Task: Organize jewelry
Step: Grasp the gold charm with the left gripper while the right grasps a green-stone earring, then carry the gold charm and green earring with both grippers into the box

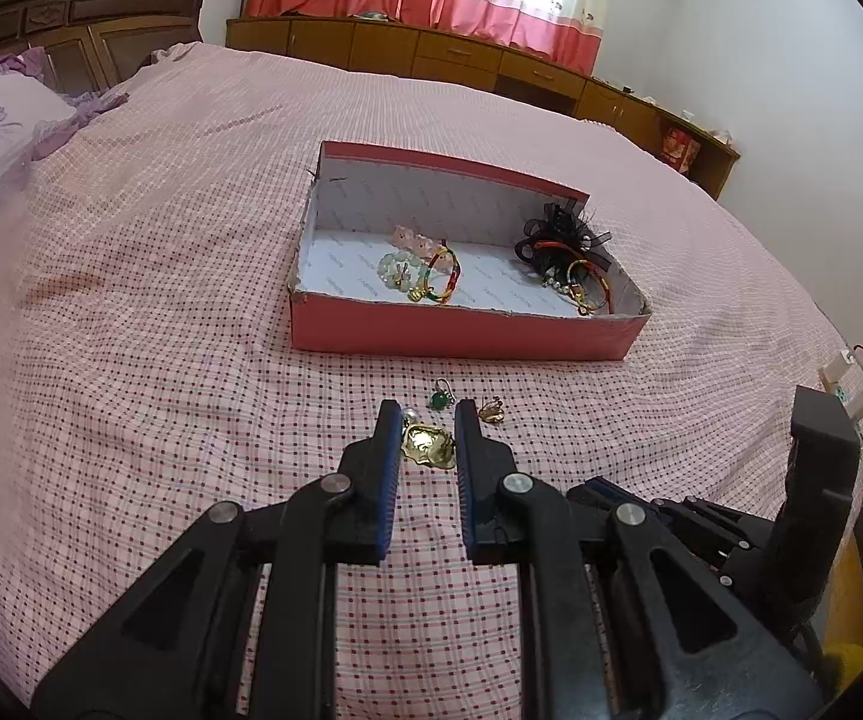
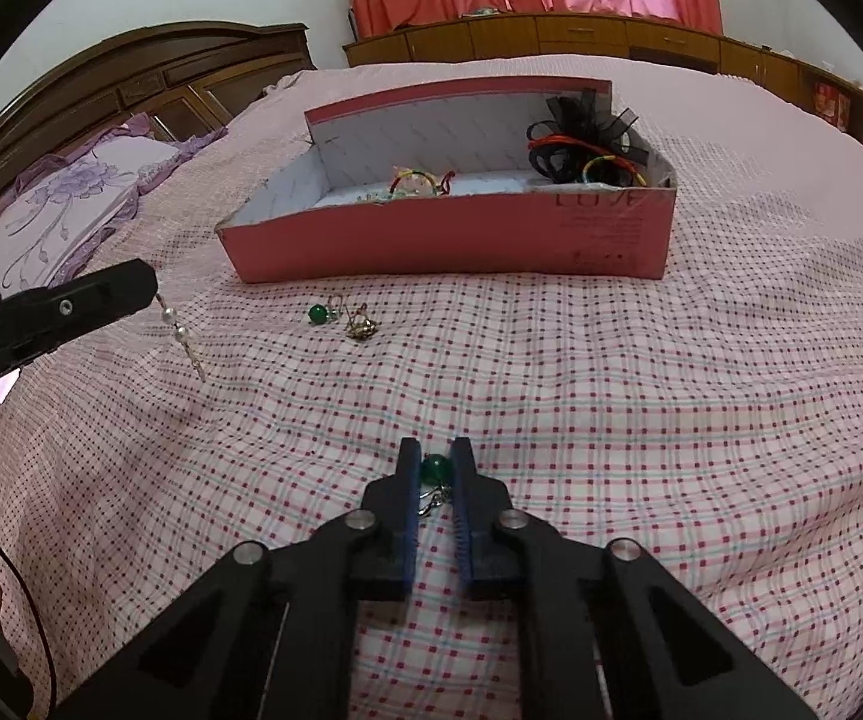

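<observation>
Left gripper (image 1: 428,420): jaws clamped on a gold earring (image 1: 428,447), an irregular, shiny gold plate with a pearl at its top. In the right wrist view the same piece hangs from the left gripper (image 2: 155,294) as a drop with two pearls and a thin edge-on strip, clear of the bedspread (image 2: 611,390).

Right gripper (image 2: 434,471): jaws closed on a green bead earring (image 2: 436,469); round, dark green bead held between the blue pads, silver hook trailing below it toward the camera.

Loose on the bedspread just in front of the box: a second green bead earring (image 1: 440,399) with silver hook, and beside it a small gold earring (image 1: 491,411), petal-shaped; the two lie near each other but whether they touch cannot be told.

Red box (image 1: 461,336): open shallow carton, white printed lining, on the bed beyond the loose earrings. Left half holds pale pink and pale green bead bracelets (image 1: 401,264) and a red-green-yellow cord bracelet (image 1: 443,279). Right end holds a black mesh hair bow (image 1: 563,234) over another cord bracelet (image 1: 590,285) with gold charm.

Hard to make out: the box's near wall hides most of the contents in the right wrist view. Lettering on the box side is illegible. The left gripper's own finger covers part of the gold plate.
</observation>
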Tool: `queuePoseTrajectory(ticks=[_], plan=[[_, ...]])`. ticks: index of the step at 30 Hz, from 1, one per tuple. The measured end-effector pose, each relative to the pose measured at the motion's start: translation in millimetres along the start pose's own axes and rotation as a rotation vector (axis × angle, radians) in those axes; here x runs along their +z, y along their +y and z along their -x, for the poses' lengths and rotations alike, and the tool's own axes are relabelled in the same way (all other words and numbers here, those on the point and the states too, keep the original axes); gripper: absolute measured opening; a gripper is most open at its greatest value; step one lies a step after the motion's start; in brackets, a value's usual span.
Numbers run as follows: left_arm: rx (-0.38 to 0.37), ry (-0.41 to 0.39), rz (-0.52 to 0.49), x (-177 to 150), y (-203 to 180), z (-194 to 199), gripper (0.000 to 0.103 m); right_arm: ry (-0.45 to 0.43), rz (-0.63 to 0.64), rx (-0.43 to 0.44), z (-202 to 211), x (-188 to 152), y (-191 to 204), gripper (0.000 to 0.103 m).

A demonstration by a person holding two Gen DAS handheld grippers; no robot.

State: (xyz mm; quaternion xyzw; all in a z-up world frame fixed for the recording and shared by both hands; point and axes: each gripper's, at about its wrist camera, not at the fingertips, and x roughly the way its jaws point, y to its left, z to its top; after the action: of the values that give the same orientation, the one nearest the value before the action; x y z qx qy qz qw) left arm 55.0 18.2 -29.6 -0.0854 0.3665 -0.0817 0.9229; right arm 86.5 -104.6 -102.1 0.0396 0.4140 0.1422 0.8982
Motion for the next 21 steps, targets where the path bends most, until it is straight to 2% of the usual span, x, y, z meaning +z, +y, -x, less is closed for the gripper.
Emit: queuePoseTrajectory(ticks=[5,11,21], plan=[[-0.002,-0.022,-0.013,3,-3,4,0.009,-0.029,-0.015,0.021,13,5,-3,0.011],[-0.001,-0.067,-0.037,15,-12,9,0.009,-0.127,-0.014,0.026,41,19,-3,0.011],[-0.004,-0.147,-0.073,48,-23,9,0.009,-0.261,0.010,0.026,68,63,1,0.011]])
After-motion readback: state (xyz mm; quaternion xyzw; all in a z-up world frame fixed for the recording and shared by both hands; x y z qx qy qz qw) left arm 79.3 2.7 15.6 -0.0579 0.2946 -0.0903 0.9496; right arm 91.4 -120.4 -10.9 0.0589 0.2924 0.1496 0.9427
